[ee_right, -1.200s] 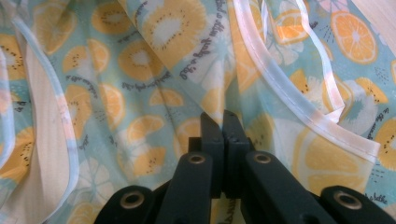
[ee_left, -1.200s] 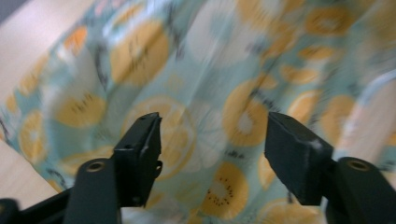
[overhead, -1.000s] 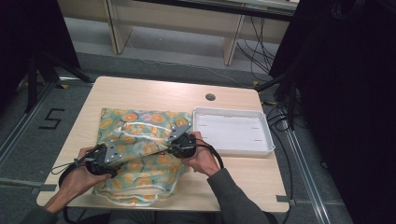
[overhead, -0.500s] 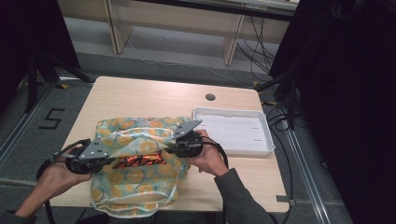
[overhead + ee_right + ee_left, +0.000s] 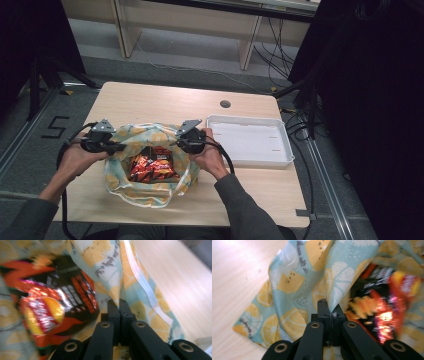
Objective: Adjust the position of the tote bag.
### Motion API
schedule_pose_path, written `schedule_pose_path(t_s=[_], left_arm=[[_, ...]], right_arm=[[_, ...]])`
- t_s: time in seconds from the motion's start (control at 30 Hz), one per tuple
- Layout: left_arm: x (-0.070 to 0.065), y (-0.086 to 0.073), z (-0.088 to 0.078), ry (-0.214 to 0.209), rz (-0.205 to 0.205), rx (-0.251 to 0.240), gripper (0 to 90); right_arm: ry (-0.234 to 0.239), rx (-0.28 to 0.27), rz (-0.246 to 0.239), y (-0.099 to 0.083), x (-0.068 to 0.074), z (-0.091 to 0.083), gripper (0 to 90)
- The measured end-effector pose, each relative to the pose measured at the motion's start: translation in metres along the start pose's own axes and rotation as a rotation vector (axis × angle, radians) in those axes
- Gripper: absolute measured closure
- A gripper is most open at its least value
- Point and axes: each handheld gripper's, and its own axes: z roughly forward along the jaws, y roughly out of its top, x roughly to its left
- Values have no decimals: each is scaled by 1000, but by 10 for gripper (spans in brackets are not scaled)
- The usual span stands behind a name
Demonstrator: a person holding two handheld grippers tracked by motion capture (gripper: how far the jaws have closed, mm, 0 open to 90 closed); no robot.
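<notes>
Left gripper point(image 5: 120, 148): jaws clamped together on the left rim of the pale-blue cloth bag printed with orange slices point(image 5: 127, 187); a fold of the fabric rises from between the jaws point(image 5: 337, 300).
Right gripper point(image 5: 176, 143): jaws pressed tight on the bag's right rim, beside its white edge band point(image 5: 147, 290).
Bag: on the light wooden table point(image 5: 150, 100), between the two grippers, mouth spread wide and facing up; its long axis runs from the grippers toward the person.
Inside the bag: a shiny red-and-black snack packet point(image 5: 150, 164), lying flat between both jaw pairs.
Around: a shallow white plastic tray point(image 5: 250, 142) just past the right gripper, apart from the bag.
</notes>
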Motion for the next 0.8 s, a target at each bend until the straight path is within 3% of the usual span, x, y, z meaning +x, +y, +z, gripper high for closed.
schedule_pose_path(t_s=[0.03, 0.13, 0.2, 0.23, 0.27, 0.3, 0.33, 0.37, 0.4, 0.43, 0.5, 0.6, 0.67, 0.7, 0.73, 0.8], left_arm=[[1, -2, 4, 10, 10, 21, 894], [2, -8, 11, 17, -18, 35, 894], [2, -9, 10, 27, -16, 39, 894], [3, -9, 9, 22, -14, 38, 895], [2, -9, 8, 25, -18, 34, 895], [2, -8, 6, 33, -21, 32, 895], [2, -8, 6, 33, -21, 32, 895], [2, -8, 5, 33, -23, 33, 895], [2, -9, 6, 35, -38, 28, 895], [2, -8, 5, 40, -26, 29, 895], [2, -8, 6, 34, -28, 35, 895], [1, -8, 5, 36, -29, 35, 895], [2, -8, 5, 35, -27, 26, 895], [3, -9, 4, 37, -27, 26, 895], [3, -9, 3, 41, -22, 36, 895], [4, -10, 3, 44, -24, 30, 895]], right_arm=[[2, 23, -9, -2, -2, 11, 900], [4, 48, -33, -2, 0, 19, 900], [18, 62, -16, -2, 2, 19, 869], [9, 42, 18, 1, 3, 11, 787], [9, 42, 18, 1, 3, 11, 787], [30, 21, 87, 3, 8, -4, 728], [30, 21, 87, 3, 8, -4, 728], [58, -13, 49, 4, 10, -14, 729], [65, -21, 34, 4, 14, -25, 739], [109, -41, 17, 1, 23, -45, 791], [133, -61, -2, -1, 27, -53, 808], [163, 5, -68, -12, 44, -63, 898], [141, 61, -100, -20, 44, -60, 900], [99, 101, -102, -26, 41, -57, 900], [61, 147, -47, -40, 29, -51, 900], [54, 161, -32, -46, 22, -48, 900]])
